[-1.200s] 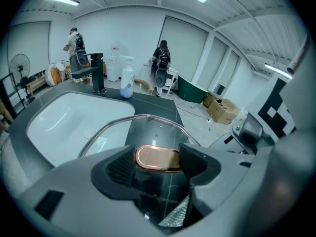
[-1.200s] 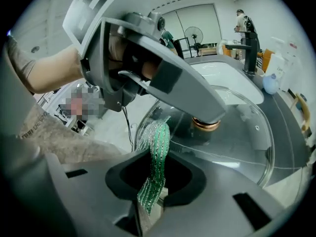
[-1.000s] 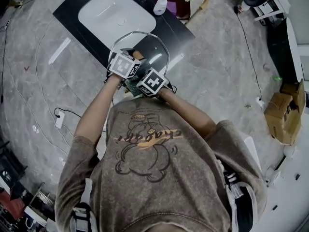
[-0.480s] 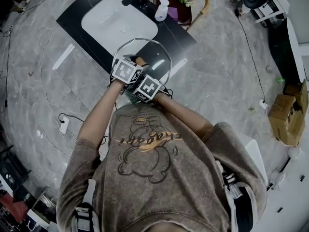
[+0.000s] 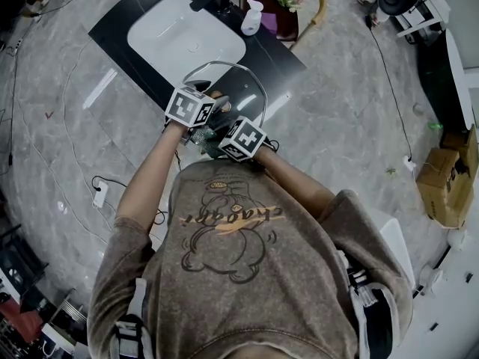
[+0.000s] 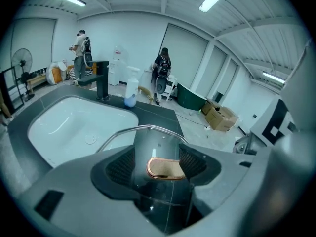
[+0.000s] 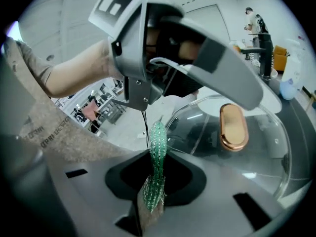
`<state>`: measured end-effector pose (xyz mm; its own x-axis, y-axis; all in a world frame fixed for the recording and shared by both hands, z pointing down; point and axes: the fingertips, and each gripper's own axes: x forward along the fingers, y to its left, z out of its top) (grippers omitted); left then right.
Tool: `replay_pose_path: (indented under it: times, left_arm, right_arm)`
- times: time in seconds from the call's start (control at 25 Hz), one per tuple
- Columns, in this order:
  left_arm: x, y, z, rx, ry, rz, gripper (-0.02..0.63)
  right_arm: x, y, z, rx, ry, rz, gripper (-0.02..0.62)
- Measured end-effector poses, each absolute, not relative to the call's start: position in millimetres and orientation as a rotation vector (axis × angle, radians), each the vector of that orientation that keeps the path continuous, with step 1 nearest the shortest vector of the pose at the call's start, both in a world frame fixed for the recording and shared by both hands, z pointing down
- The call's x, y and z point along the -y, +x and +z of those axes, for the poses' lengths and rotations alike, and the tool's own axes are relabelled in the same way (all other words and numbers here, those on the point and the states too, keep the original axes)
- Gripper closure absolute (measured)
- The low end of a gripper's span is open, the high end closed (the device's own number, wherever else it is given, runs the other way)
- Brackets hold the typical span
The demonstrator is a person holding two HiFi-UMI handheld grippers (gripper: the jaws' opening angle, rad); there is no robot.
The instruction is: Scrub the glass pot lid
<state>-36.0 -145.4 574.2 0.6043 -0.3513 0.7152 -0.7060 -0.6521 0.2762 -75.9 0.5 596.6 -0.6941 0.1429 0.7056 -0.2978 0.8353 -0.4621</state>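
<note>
Fingers of your right gripper pinch a green scouring sponge narrowly, close by the glass pot lid. Your left gripper clamps that lid near its copper handle, just this side of the sink. Push too hard and the glass may twist free and shatter.

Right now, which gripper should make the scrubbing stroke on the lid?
Right. The right gripper is shut on the green scrub pad beside the glass lid; the left gripper holds the lid handle.
</note>
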Motion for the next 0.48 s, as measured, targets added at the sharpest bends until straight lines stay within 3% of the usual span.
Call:
replay_pose_path:
  times: [0.48]
  left_arm:
    - [154.3,-78.2,510.9,0.965,2.336,0.683,0.325]
  right_arm:
    - [64.7,42.5,541.1,2.325,0.580,0.842,0.508]
